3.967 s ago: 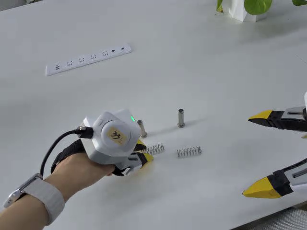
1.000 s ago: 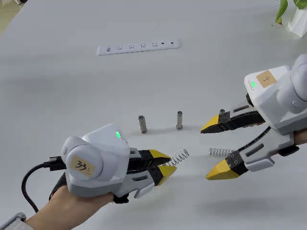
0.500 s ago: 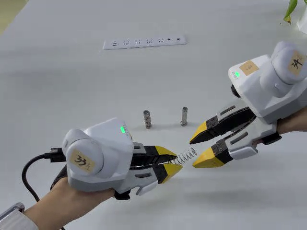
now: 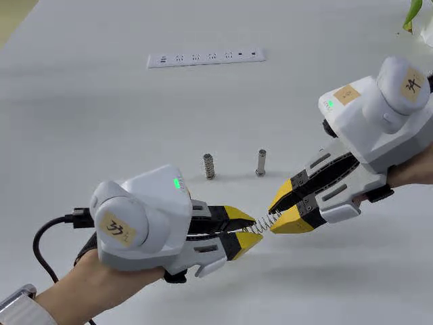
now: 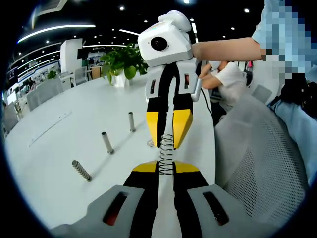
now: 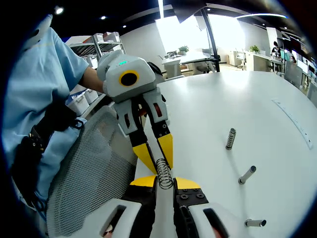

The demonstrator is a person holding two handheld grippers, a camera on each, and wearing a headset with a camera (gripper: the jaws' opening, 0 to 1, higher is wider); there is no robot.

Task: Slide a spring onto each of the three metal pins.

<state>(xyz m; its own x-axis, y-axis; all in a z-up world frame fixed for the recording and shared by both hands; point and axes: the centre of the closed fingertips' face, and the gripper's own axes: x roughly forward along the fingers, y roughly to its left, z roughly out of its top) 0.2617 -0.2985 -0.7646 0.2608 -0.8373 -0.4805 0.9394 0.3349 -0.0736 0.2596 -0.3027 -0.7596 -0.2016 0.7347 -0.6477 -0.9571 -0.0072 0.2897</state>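
The white tabletop is wide and bare all round the middle pin. There is lots of room on every side of that pin. In the left gripper view, the tabletop's edge curves past a grey mesh chair, well away from the middle pin.

The left hand-held gripper is up off the tabletop, in front of the middle pin and a bit to its left. Its jaws are almost together and pinch one end of a spring. The right hand-held gripper comes in from the middle pin's right side, tip to tip with the left one. Its jaws are narrow too, and they grip the spring's other end.

A long white power strip lies far behind the middle pin, to the left.

The middle pin is a short, shiny metal post. It stands straight up and is bare. Just to its left stands the sprung pin, which has a coil round it. In the left gripper view, a far pin stands bare past the middle pin.

The spring is a thin, silver wire coil. It stretches between the two sets of yellow tips, in the air in front of the middle pin.
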